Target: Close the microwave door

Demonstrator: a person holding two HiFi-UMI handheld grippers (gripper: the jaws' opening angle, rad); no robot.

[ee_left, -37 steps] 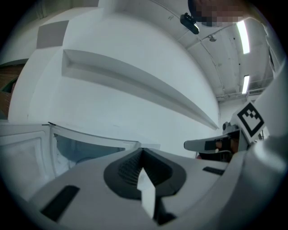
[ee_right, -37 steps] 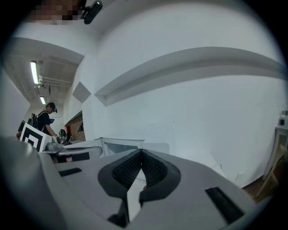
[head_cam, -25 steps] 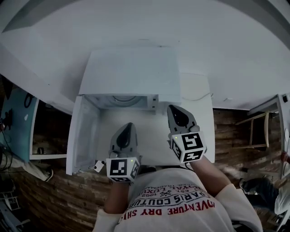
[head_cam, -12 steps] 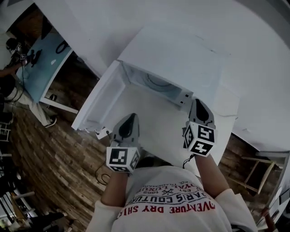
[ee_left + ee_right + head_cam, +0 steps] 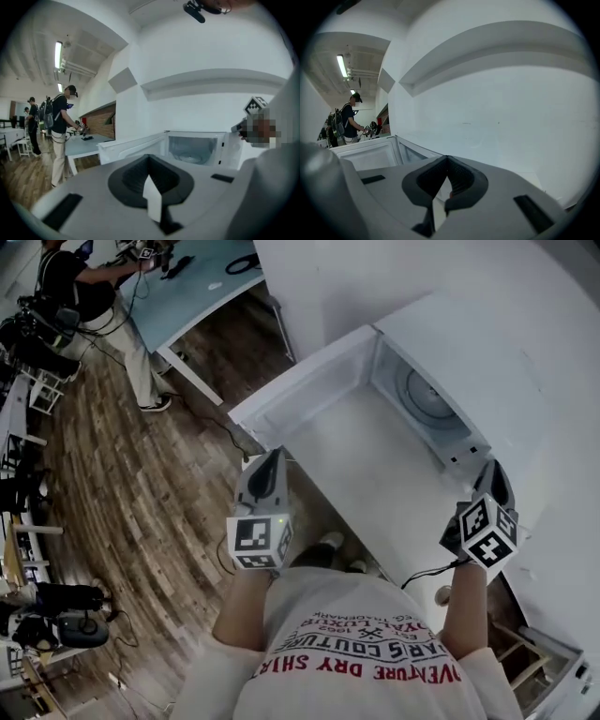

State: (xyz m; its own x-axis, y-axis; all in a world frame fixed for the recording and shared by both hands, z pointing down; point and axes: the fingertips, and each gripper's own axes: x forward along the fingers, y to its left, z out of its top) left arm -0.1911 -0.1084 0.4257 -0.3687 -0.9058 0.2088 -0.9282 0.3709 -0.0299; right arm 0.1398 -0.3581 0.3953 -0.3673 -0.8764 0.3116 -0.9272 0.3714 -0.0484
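Observation:
The white microwave (image 5: 469, 343) sits at the head view's upper right, its cavity and turntable (image 5: 427, 399) showing. Its door (image 5: 300, 390) stands swung wide open to the left. My left gripper (image 5: 272, 454) is shut and holds nothing; it hangs over the wooden floor just short of the door's free end. In the left gripper view my left gripper (image 5: 149, 157) points at the door (image 5: 133, 145) and the cavity (image 5: 194, 149). My right gripper (image 5: 494, 470), also shut and holding nothing, is beside the microwave's front right corner. My right gripper (image 5: 447, 158) faces a white wall, with the door (image 5: 370, 154) at left.
The microwave stands on a white table (image 5: 375, 474). A person (image 5: 84, 287) works at a light blue desk (image 5: 202, 282) at the far left, also seen as a person (image 5: 61, 131) in the left gripper view. Wooden floor (image 5: 141, 502) lies left of the table.
The head view has swung, so the microwave now lies at the upper right. My left gripper has left the table for a spot near the door's end. My right gripper stays by the microwave's right corner.

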